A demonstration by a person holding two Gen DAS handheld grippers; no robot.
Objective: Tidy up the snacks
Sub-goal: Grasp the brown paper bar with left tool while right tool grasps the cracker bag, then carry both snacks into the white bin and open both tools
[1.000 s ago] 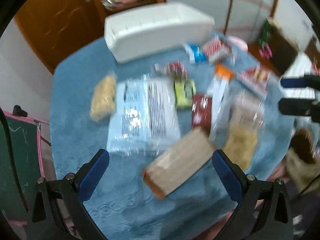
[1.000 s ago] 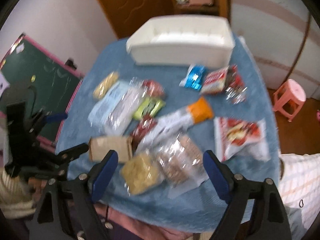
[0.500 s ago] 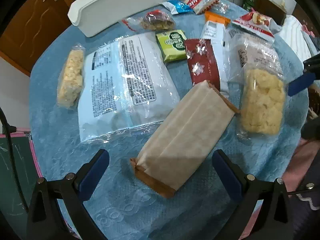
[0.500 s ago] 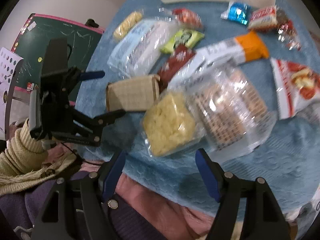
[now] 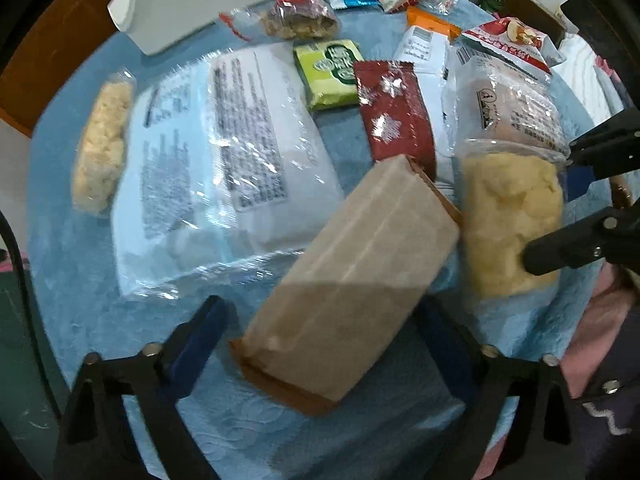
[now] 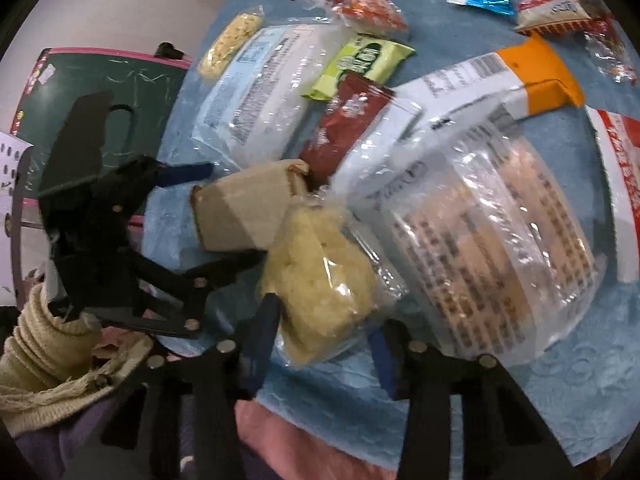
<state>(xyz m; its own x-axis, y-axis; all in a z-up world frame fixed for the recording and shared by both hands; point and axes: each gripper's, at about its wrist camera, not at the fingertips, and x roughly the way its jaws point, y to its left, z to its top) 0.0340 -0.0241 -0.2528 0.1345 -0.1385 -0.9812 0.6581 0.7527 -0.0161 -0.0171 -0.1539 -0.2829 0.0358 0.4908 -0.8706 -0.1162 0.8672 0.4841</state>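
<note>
Many snack packs lie on a blue tablecloth [image 5: 72,264]. A brown paper pack [image 5: 352,284] lies between the open jaws of my left gripper [image 5: 320,344], its near end between the fingertips; it also shows in the right wrist view [image 6: 244,216]. A clear bag of yellow puffed snack [image 6: 320,292] lies between the open fingers of my right gripper [image 6: 324,344], and shows in the left wrist view [image 5: 512,224]. Neither pack is visibly squeezed.
A white bin [image 5: 208,4] stands at the far side. Around lie a large white-blue bag [image 5: 216,160], a dark red pack [image 5: 396,116], a green pack [image 5: 332,72], a clear cracker bag [image 6: 492,240] and an orange-ended box [image 6: 532,76]. A green chalkboard [image 6: 100,92] stands left of the table.
Both grippers have come down and forward to the near edge of the table. The left one now straddles the brown pack, the right one the yellow snack bag, with narrower jaws.
</note>
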